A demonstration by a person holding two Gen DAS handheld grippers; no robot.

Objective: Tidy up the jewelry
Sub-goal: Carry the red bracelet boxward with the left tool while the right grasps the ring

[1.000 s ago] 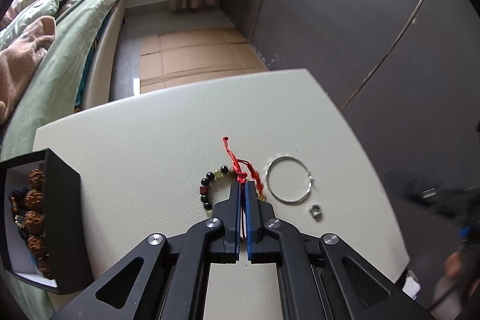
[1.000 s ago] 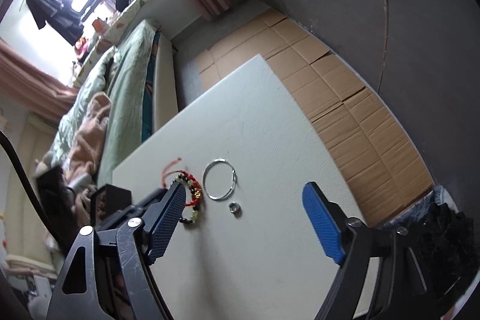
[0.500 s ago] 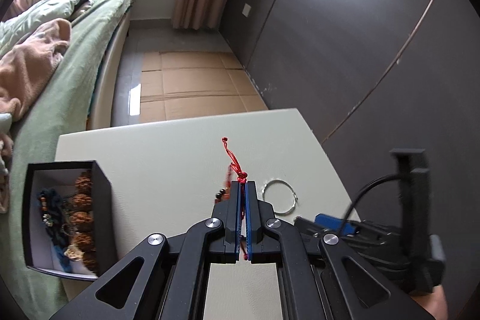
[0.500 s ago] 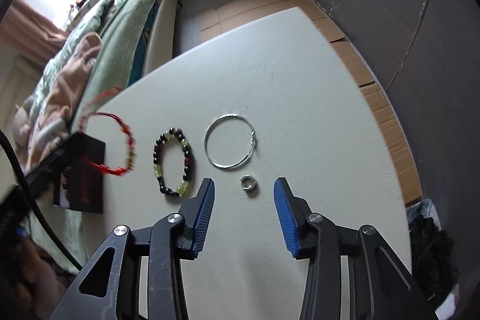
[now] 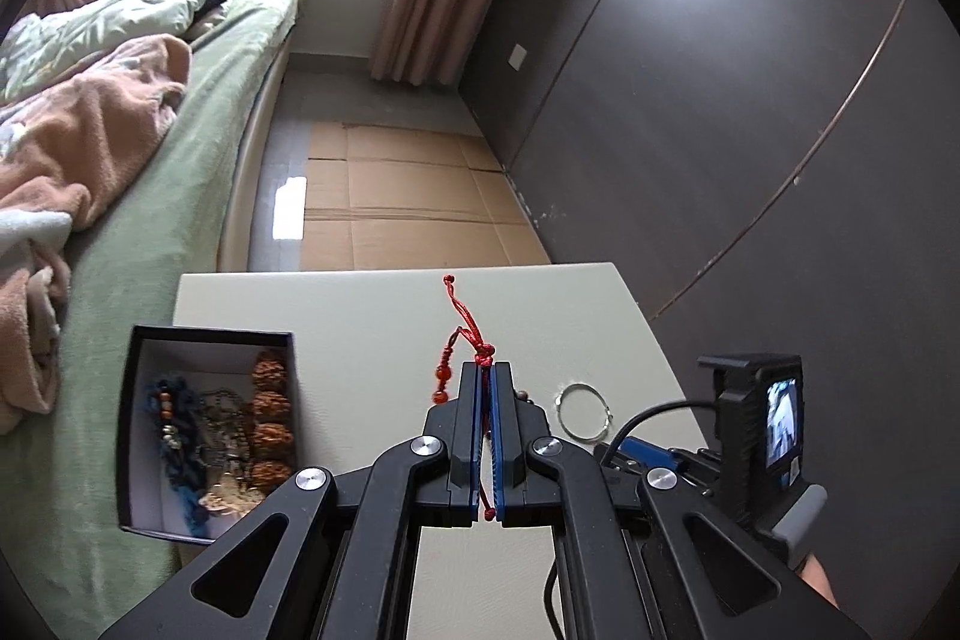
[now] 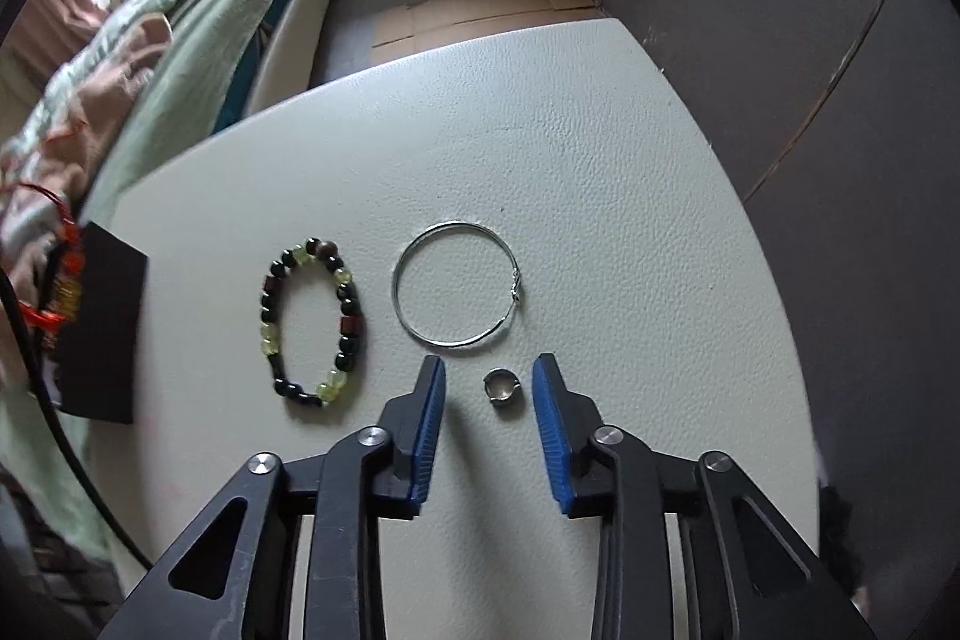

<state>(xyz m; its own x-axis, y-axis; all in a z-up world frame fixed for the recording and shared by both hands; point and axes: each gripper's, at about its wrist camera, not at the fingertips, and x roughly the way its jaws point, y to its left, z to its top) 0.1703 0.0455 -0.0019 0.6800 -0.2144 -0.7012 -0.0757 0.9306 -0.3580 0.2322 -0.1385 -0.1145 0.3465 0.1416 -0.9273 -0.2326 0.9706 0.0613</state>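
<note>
My left gripper point(image 5: 486, 370) is shut on a red cord bracelet point(image 5: 465, 334) and holds it above the white table, right of the black jewelry box point(image 5: 207, 430) that holds beads and chains. The red bracelet also shows in the right wrist view point(image 6: 57, 280), above the box point(image 6: 102, 328). My right gripper point(image 6: 489, 370) is open, low over the table, with a small silver ring point(image 6: 503, 385) between its fingertips. A black and yellow bead bracelet point(image 6: 312, 322) and a thin silver bangle point(image 6: 456, 292) lie just beyond.
The white table point(image 6: 540, 130) ends at a dark wall on the right. A bed with green and pink bedding point(image 5: 120, 160) runs along the left. Cardboard point(image 5: 408, 208) covers the floor beyond the table. The right gripper's body point(image 5: 756, 436) sits at the left view's lower right.
My left gripper has lifted the red bracelet off the table and carried it left toward the box. My right gripper has narrowed and come down around the small silver ring.
</note>
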